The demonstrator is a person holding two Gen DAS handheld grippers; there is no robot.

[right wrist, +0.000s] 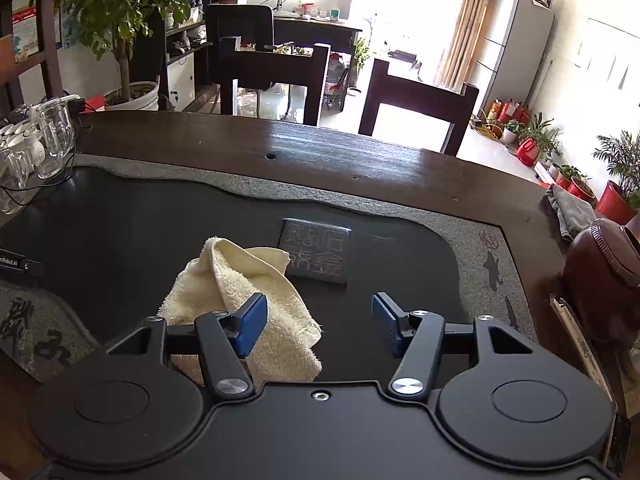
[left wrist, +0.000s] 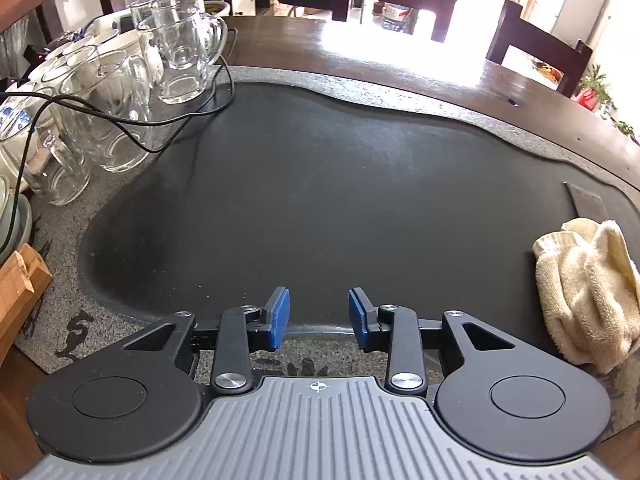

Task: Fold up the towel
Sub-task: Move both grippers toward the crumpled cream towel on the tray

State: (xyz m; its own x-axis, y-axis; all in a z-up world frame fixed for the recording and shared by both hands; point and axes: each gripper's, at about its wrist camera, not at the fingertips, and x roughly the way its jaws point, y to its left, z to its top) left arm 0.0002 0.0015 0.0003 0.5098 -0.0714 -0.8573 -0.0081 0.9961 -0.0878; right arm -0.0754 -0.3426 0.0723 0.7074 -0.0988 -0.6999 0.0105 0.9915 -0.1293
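Towel (right wrist: 240, 304), cream terry, lies crumpled on the dark stone tray (right wrist: 120, 220) of the counter, just ahead of the right tool (right wrist: 320, 326), whose jaws gape wide and empty. Left tool (left wrist: 319, 318) stands narrower, holding nothing. Glass mugs (left wrist: 180, 56) cluster farther left.

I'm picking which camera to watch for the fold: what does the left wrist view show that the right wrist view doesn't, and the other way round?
Only the left wrist view: the left gripper, open and empty over the bare dark tray, a wooden block, and the black cable across the glasses.

Only the right wrist view: the right gripper, open, its left finger over the towel, the whole carved stone plaque, a grey cloth.

Both: the crumpled cream towel, the tray, the glass mugs.
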